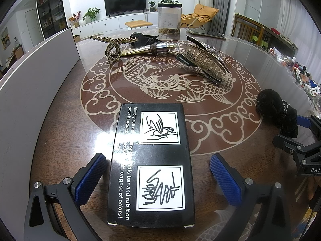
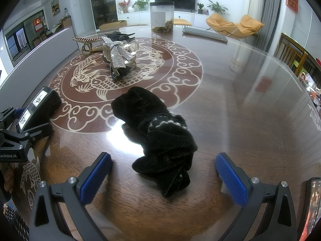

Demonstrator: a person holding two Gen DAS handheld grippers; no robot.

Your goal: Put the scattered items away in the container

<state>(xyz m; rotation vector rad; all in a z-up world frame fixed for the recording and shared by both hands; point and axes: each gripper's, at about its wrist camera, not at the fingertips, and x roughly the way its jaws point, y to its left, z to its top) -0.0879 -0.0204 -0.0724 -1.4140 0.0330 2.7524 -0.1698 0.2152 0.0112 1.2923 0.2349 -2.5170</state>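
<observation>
Both grippers are spread wide: the left gripper (image 1: 158,178) straddles the black box (image 1: 151,164), the right gripper (image 2: 163,178) the velvet scrunchie (image 2: 158,138). On the glossy surface (image 2: 240,100) the box may skid sideways if one pad touches first, and the soft scrunchie may slip out of a shallow pinch.

Glossy table (image 2: 230,110) — velvety scrunchie (image 2: 160,136)

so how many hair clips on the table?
3 visible. A gold beaded clip at far left, a rhinestone claw clip right of centre, and a black clip behind the gold one, partly hidden. More may sit behind them.
</observation>
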